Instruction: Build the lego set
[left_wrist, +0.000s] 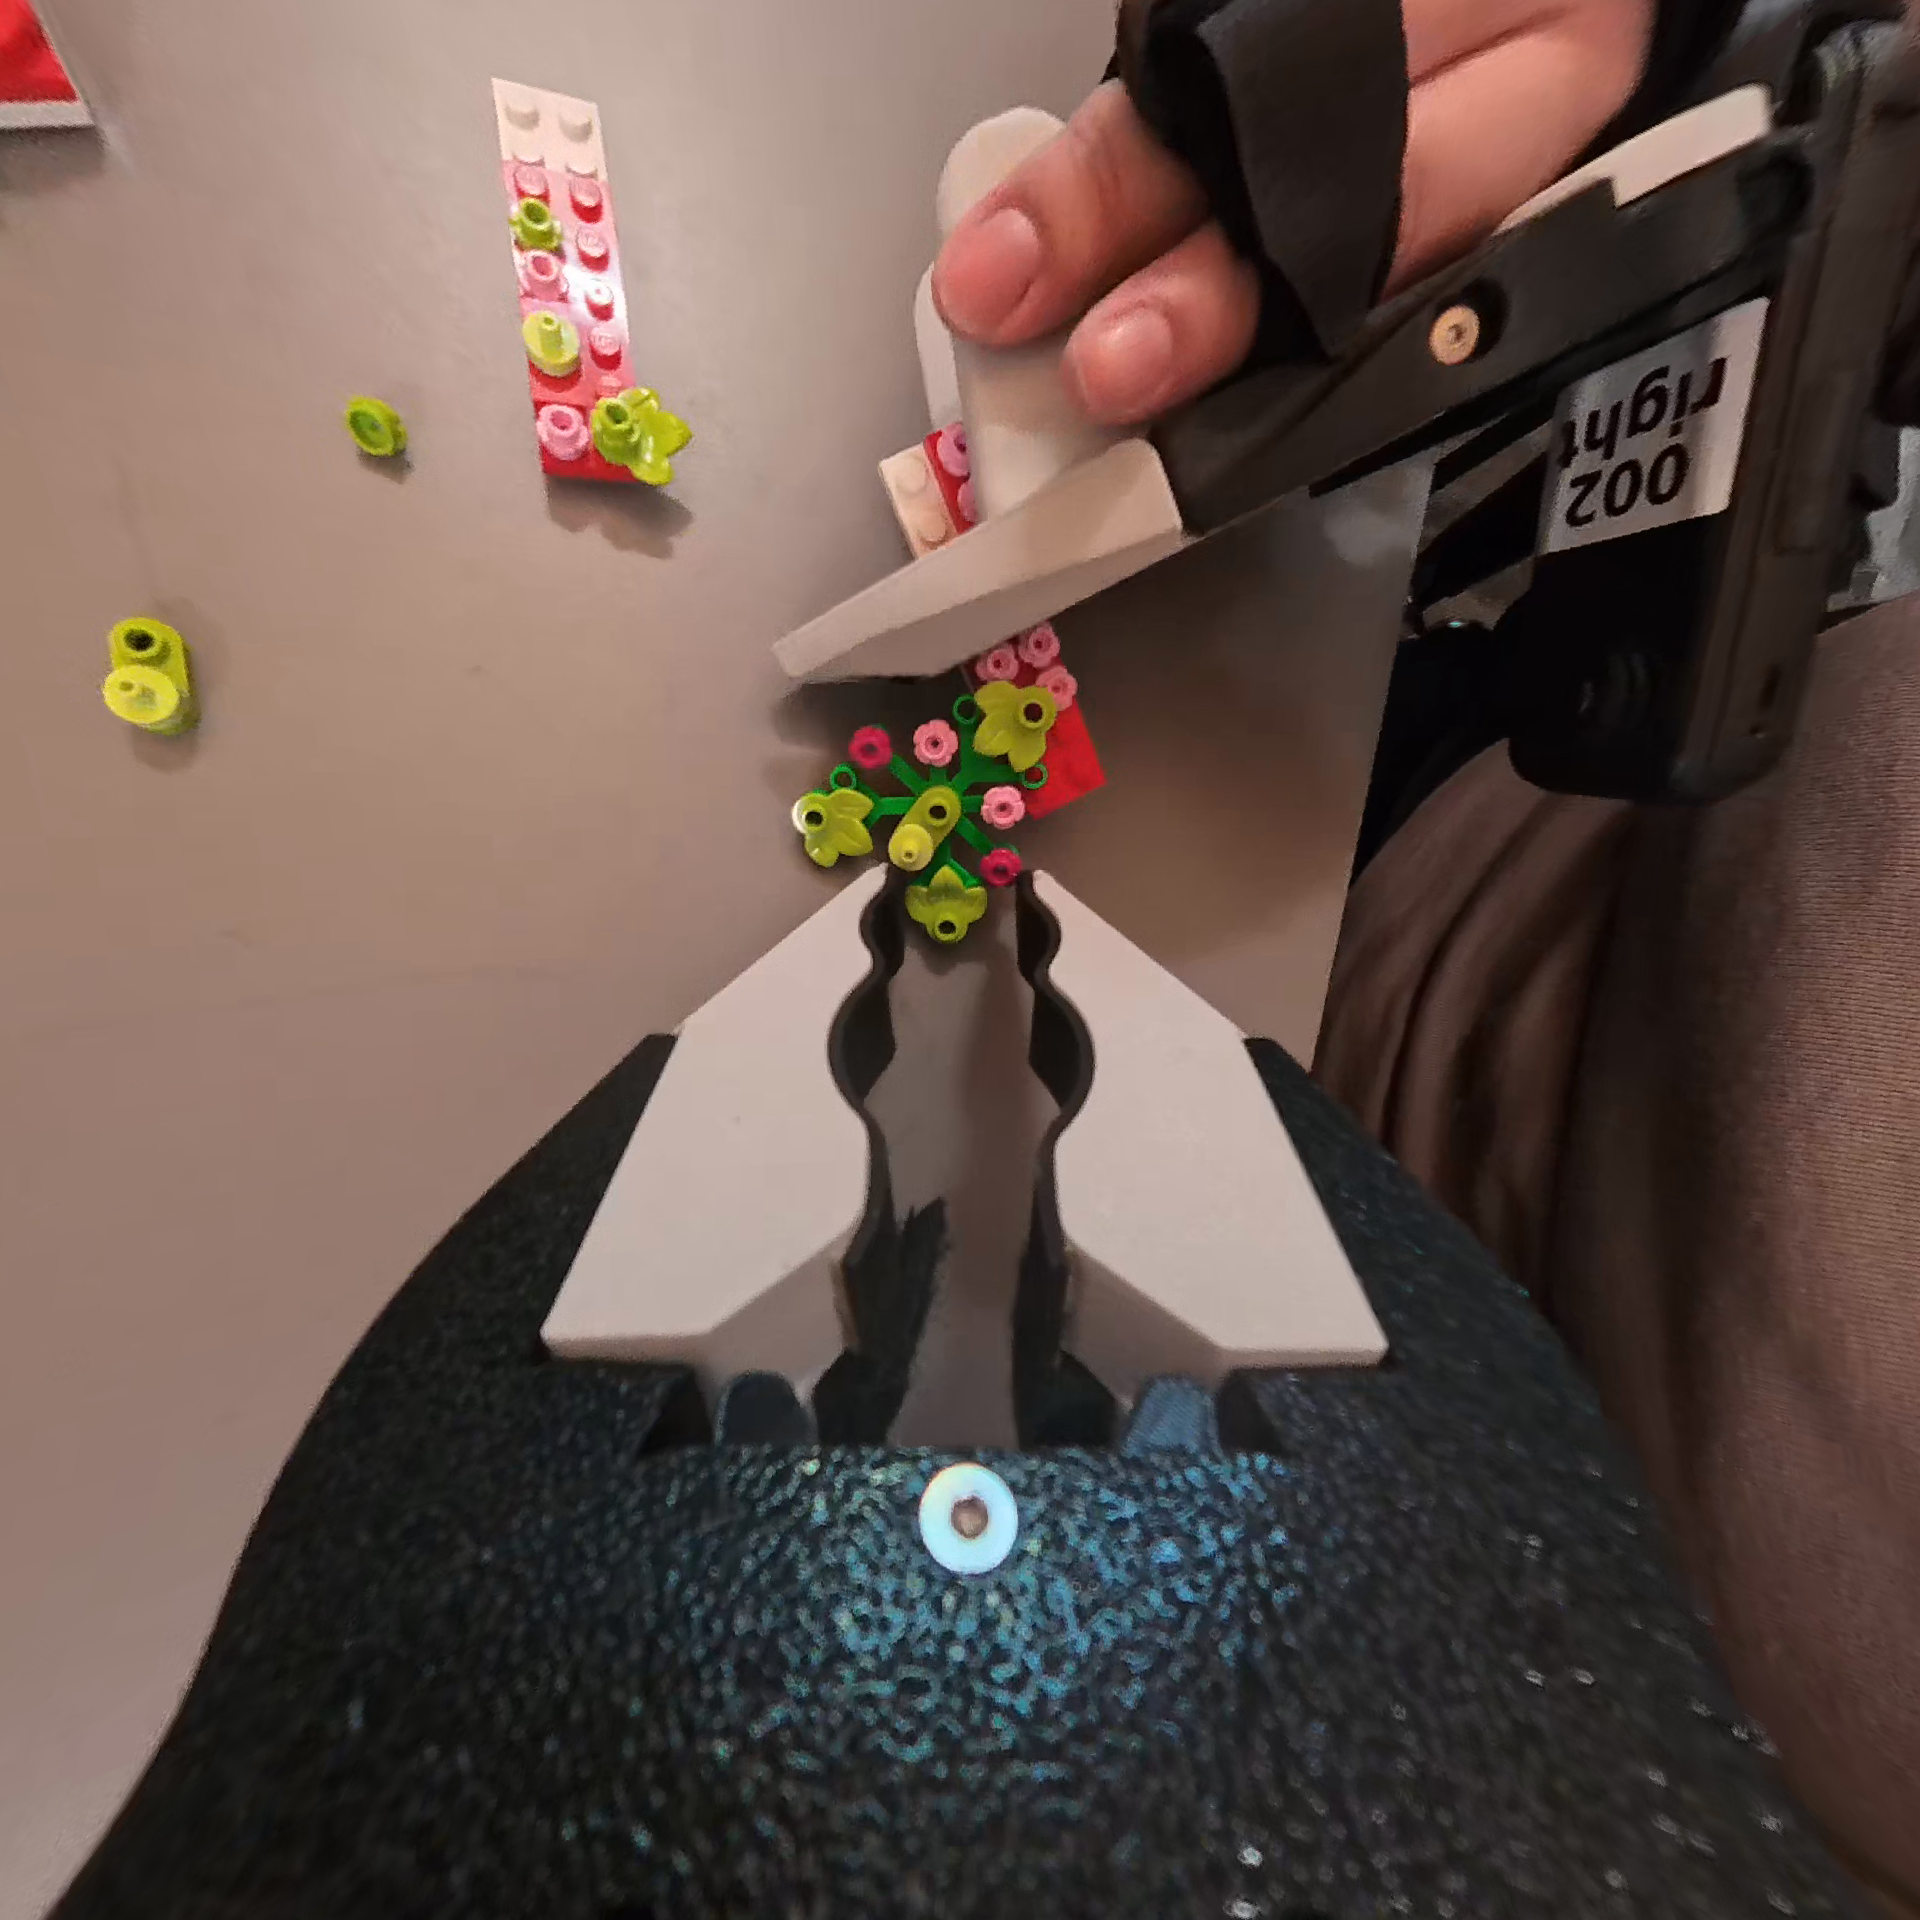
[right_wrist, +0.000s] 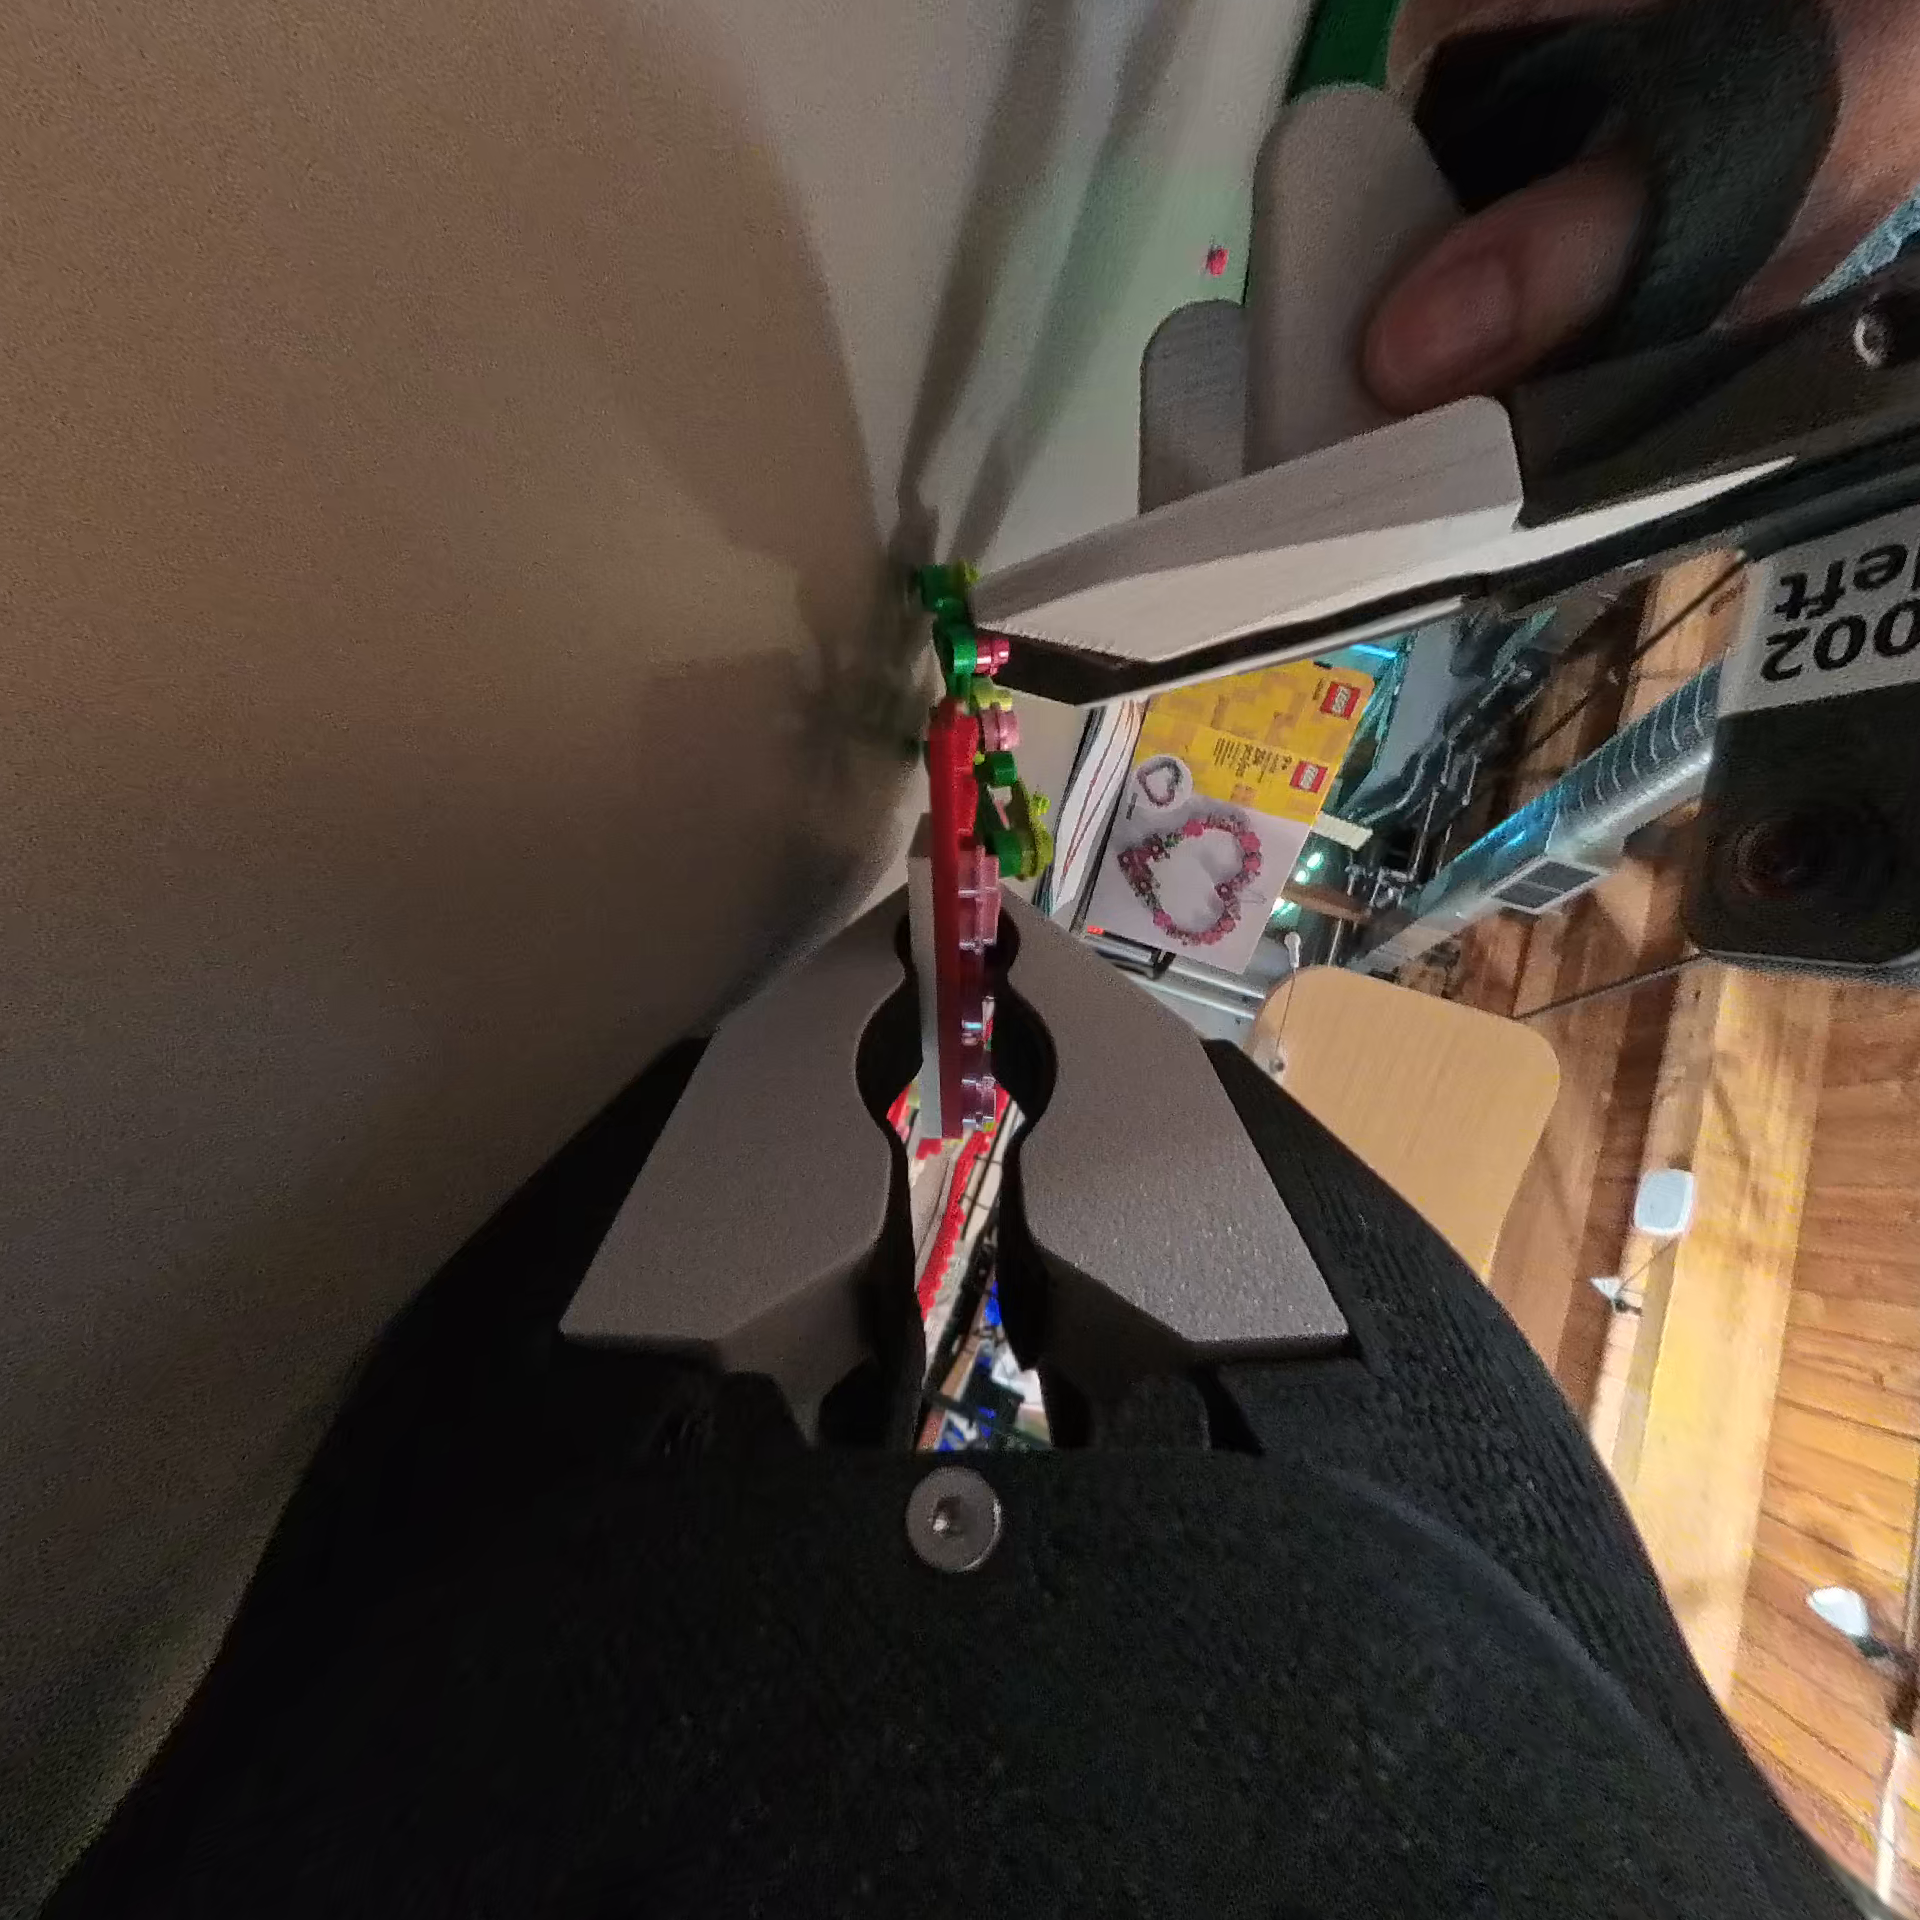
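My left gripper (left_wrist: 954, 883) is closed at its tips on a green plant piece (left_wrist: 928, 808) that carries lime leaves and pink flowers. My right gripper (right_wrist: 956, 914) is shut on a red plate (right_wrist: 948, 831), seen edge-on, with pink studs and a white end. In the left wrist view the right gripper (left_wrist: 935, 561) comes in from the upper right and the red plate (left_wrist: 1070, 758) sticks out below its finger. The plant piece sits against the plate's end. The left gripper (right_wrist: 987, 649) shows in the right wrist view with its tips at the plant piece (right_wrist: 951, 623).
A second red and white plate (left_wrist: 571, 291) with pink and lime pieces lies on the beige table (left_wrist: 312, 935). Loose lime pieces (left_wrist: 374, 426) (left_wrist: 151, 675) lie to the left. A set box (right_wrist: 1205, 821) and a wooden chair (right_wrist: 1403, 1091) are beyond the table.
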